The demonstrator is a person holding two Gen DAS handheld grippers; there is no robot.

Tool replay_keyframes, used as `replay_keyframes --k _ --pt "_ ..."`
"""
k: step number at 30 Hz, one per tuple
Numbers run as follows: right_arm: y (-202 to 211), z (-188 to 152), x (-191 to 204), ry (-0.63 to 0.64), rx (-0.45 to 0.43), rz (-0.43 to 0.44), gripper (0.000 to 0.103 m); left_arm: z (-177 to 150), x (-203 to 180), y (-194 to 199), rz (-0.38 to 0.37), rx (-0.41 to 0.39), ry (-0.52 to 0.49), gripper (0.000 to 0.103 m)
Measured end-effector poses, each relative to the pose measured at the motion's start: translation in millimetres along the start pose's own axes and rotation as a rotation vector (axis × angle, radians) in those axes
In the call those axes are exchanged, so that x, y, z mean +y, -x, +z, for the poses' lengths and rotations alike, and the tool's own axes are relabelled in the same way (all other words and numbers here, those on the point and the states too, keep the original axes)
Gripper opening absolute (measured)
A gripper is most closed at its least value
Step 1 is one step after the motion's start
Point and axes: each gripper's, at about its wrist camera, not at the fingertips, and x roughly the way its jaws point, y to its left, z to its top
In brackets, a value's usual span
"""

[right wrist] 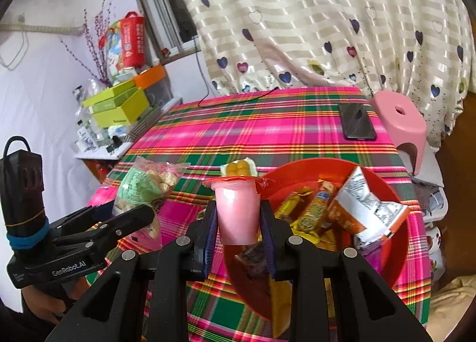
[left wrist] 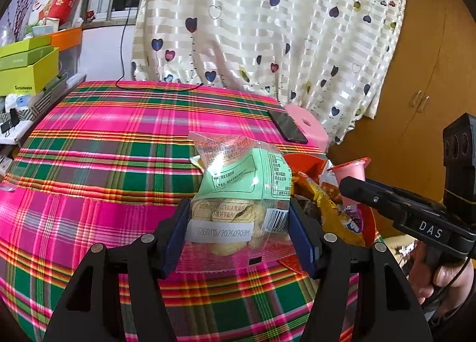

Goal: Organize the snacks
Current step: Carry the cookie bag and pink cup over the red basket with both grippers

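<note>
With the left tongs (left wrist: 239, 223) pinching the slippery biscuit bag (left wrist: 238, 190) low and the right tongs (right wrist: 238, 223) squeezing the jelly cup (right wrist: 236, 214) above the red bowl (right wrist: 395, 190), either might slip out.

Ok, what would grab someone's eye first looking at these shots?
Probably the loud pink and green plaid tablecloth. Next, the left gripper clamping a clear biscuit bag and the right gripper holding a pink jelly cup over the red snack bowl.
</note>
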Motion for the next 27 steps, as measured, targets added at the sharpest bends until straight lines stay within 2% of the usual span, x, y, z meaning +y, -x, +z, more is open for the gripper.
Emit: replay_keyframes --k 15,27 --pt "10.5 -2.9 -28.0 -0.055 -0.014 -0.042 0.025 6.9 -22.4 -20.3 -0.032 0.029 -0.046 0.063" --pt "2.7 -1.8 -46.1 -0.088 -0.002 -0.061 0.025 9.2 -38.9 -52.4 -0.069 0.087 -0.088 0.063"
